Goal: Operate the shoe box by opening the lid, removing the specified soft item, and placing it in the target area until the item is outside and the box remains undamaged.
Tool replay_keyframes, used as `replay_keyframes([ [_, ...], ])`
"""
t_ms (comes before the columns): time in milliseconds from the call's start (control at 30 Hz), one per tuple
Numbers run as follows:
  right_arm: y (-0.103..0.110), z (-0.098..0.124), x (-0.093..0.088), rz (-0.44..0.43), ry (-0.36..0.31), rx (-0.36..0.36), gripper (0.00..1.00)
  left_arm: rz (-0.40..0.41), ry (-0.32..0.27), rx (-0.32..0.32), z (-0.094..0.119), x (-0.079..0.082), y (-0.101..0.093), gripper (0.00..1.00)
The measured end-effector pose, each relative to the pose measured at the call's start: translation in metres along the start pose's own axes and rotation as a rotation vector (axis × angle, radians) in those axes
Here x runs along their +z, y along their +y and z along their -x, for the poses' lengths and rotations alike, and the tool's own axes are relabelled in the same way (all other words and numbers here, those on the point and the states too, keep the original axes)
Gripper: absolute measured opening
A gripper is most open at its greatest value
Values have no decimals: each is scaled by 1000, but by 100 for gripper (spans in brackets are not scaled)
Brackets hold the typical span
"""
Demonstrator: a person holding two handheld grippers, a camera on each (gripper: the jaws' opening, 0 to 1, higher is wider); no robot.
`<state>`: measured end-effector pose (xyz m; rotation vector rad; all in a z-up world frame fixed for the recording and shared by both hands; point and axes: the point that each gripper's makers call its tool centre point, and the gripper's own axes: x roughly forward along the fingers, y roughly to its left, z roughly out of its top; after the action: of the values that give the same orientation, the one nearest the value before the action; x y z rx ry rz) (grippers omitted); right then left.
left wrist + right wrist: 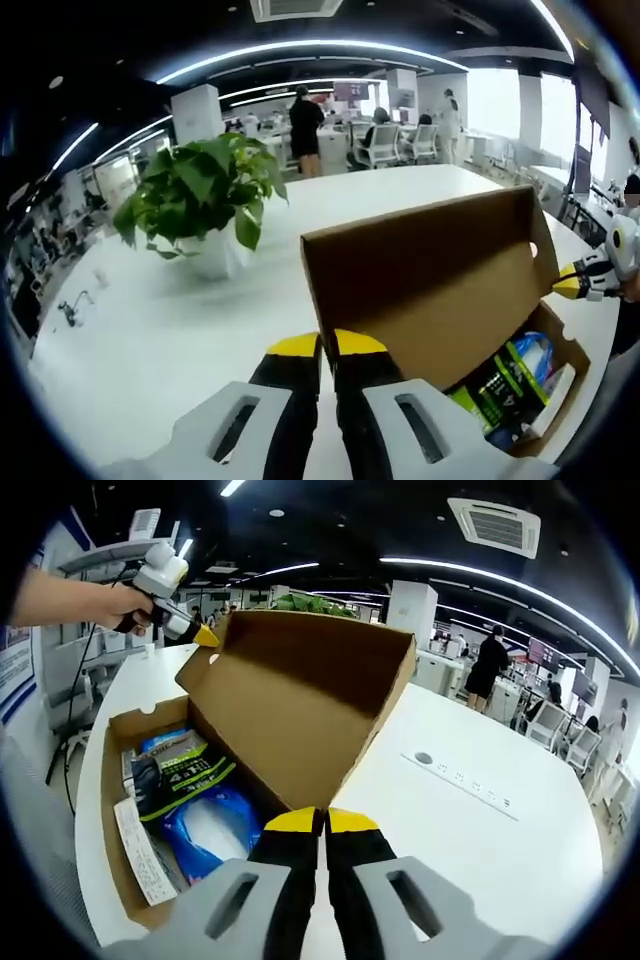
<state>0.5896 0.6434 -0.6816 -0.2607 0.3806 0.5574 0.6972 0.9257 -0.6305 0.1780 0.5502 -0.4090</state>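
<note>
With the shoe box (270, 740) lid (300, 700) raised, your right gripper (322, 822) sits jaws together, empty, at its near edge. Left gripper (326, 346) likewise closed, empty; the bagged items (195, 790) lie inside.

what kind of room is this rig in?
Likely an open-plan office: desks with office chairs and people at the back, strip lights and a ceiling air vent overhead. The shoe box sits on a large white table beside a potted plant.

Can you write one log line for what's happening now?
lid: raised | shoe box: open | blue bag: inside | left gripper: shut | right gripper: shut
</note>
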Motion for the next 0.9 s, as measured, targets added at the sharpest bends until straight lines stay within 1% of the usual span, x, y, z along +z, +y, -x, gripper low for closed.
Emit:
replay_keyframes([
  [100, 0, 0, 0, 5, 1, 3, 0, 26, 15, -7, 0, -7, -2, 1],
  [133, -1, -1, 0, 8, 2, 4, 0, 34, 37, -13, 0, -13, -4, 1],
  [200, -1, -1, 1, 9, 1, 5, 0, 43, 58, -18, 0, -22, -7, 1],
  [233, -1, -1, 1, 7, 1, 6, 0, 51, 77, -23, -1, -30, -8, 1],
  [367, -3, -3, 2, 11, 5, 9, 0, 70, 106, -26, 3, -49, -13, 1],
  [433, -3, -4, 2, 13, 6, 11, 0, 74, 116, -27, 4, -55, -14, 0],
  [533, -5, -6, 2, 14, 8, 12, 0, 93, 154, -35, 7, -70, -19, 0],
  [733, -9, -11, 3, 17, 17, 19, 1, 117, 172, -37, 10, -81, -23, 0],
  [800, -10, -13, 3, 17, 21, 20, 1, 125, 207, -41, 7, -91, -25, 0],
  [833, -10, -13, 3, 18, 23, 21, 1, 110, 204, -38, 8, -93, -26, 0],
  [867, -10, -14, 3, 21, 25, 21, 1, 102, 184, -37, 8, -90, -26, 0],
  [900, -11, -15, 3, 23, 28, 23, 2, 112, 183, -36, 10, -89, -26, 0],
])
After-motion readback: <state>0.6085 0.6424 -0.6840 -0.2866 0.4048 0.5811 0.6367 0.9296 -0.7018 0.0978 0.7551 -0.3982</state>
